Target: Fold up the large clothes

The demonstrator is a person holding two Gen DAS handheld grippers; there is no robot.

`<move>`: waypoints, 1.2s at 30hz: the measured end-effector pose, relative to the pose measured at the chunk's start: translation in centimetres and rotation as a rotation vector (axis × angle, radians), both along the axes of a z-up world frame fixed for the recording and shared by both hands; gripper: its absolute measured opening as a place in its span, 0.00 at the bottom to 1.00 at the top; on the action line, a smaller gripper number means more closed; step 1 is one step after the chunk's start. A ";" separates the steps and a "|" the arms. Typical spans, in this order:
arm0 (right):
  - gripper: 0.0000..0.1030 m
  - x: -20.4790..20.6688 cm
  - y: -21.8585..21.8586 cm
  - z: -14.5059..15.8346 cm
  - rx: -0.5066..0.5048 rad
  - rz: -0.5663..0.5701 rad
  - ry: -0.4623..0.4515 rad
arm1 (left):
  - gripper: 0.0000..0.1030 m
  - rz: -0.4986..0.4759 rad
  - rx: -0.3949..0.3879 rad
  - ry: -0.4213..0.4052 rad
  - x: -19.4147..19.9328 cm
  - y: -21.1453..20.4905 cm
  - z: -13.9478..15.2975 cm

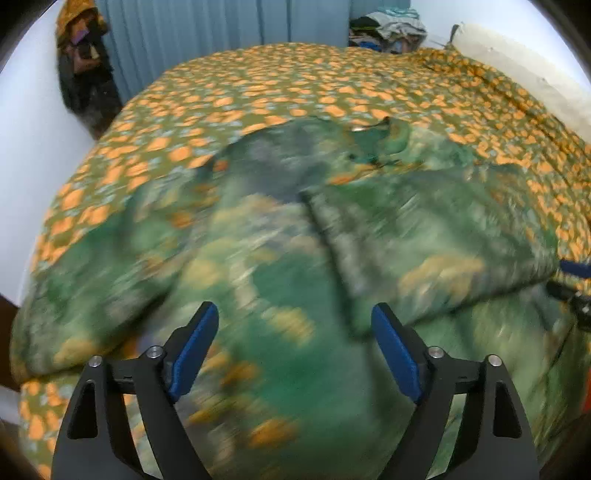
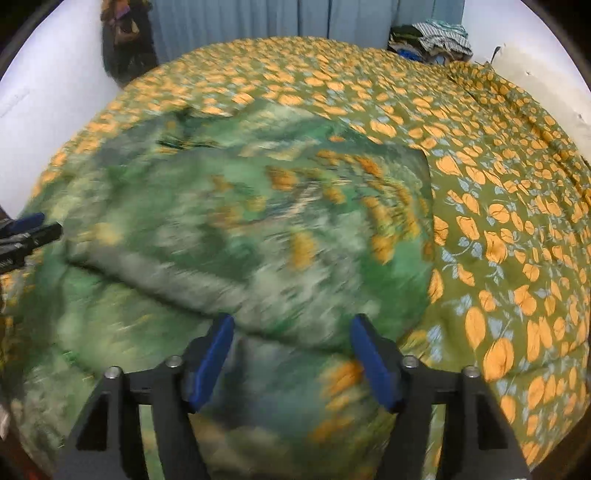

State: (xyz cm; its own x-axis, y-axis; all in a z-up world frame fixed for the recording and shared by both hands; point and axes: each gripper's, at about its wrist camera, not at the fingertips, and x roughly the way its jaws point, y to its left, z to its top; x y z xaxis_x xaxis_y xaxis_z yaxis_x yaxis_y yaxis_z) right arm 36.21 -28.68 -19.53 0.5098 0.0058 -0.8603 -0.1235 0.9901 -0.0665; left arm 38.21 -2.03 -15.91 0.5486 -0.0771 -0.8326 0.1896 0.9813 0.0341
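A large green garment with orange flower print lies spread on the bed, blurred in both views. One part is folded over, and its edge runs as a ridge across the garment. My left gripper hovers over the cloth, open, its blue pads wide apart with nothing pinched between them. My right gripper is open too, above the folded edge near the garment's right side. Each gripper shows at the border of the other's view: the right gripper and the left gripper.
The bed wears an olive sheet with orange leaves. A pile of clothes sits at the far corner, before a blue curtain. Dark clothes hang at the far left. A white bolster lies along the right.
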 end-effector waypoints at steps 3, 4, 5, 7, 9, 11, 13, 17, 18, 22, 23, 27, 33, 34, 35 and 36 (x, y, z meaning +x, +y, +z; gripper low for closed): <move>0.66 -1.3 2.9 0.7 -0.080 0.033 -0.040 | 0.88 0.071 0.020 0.013 -1.2 4.2 0.3; 0.66 -1.6 4.0 0.9 -0.095 0.049 -0.049 | 0.89 0.105 0.026 0.021 -1.5 6.0 0.3; 0.66 -1.8 5.1 1.1 -0.101 0.062 -0.058 | 0.89 0.135 0.032 0.027 -1.8 7.6 0.3; 0.66 -2.1 6.8 1.4 -0.114 0.086 -0.069 | 0.89 0.205 0.040 0.041 -2.2 11.0 0.2; 0.66 -2.5 8.7 1.8 -0.123 0.113 -0.085 | 0.89 0.303 0.019 0.063 -2.6 15.1 0.0; 0.66 -2.9 10.0 2.1 -0.105 0.136 -0.087 | 0.89 0.402 -0.031 0.083 -3.4 19.3 -0.3; 0.66 -3.3 11.1 2.1 -0.077 0.150 -0.081 | 0.89 0.483 -0.069 0.096 -4.1 22.7 -0.5; 0.66 -4.6 13.1 2.0 -0.049 0.177 -0.080 | 0.89 0.667 -0.258 0.096 -6.0 29.9 -1.6; 0.66 -5.0 13.6 2.0 -0.045 0.184 -0.080 | 0.89 0.713 -0.330 0.091 -6.3 31.5 -2.1; 0.66 -5.9 14.7 2.0 -0.019 0.204 -0.068 | 0.89 0.864 -0.568 0.101 -6.2 36.0 -5.5; 0.66 -6.0 14.9 2.0 -0.014 0.210 -0.067 | 0.89 0.886 -0.615 0.103 -5.9 36.6 -6.2; 0.66 -6.9 15.6 2.3 -0.010 0.222 -0.068 | 0.85 1.017 -0.775 0.011 -4.6 38.9 -7.4; 0.66 -8.3 14.3 2.2 0.012 0.200 -0.064 | 0.09 1.000 -0.608 -0.047 -2.0 37.2 -3.8; 0.66 -8.4 13.9 2.2 0.021 0.189 -0.066 | 0.09 0.959 -0.529 -0.084 -1.6 35.8 -1.7; 0.66 -8.5 13.2 2.3 0.034 0.170 -0.069 | 0.09 0.914 -0.463 -0.120 -1.2 34.8 0.3; 0.66 -8.6 12.5 2.3 0.048 0.150 -0.072 | 0.09 0.852 -0.385 -0.163 -0.4 32.7 2.6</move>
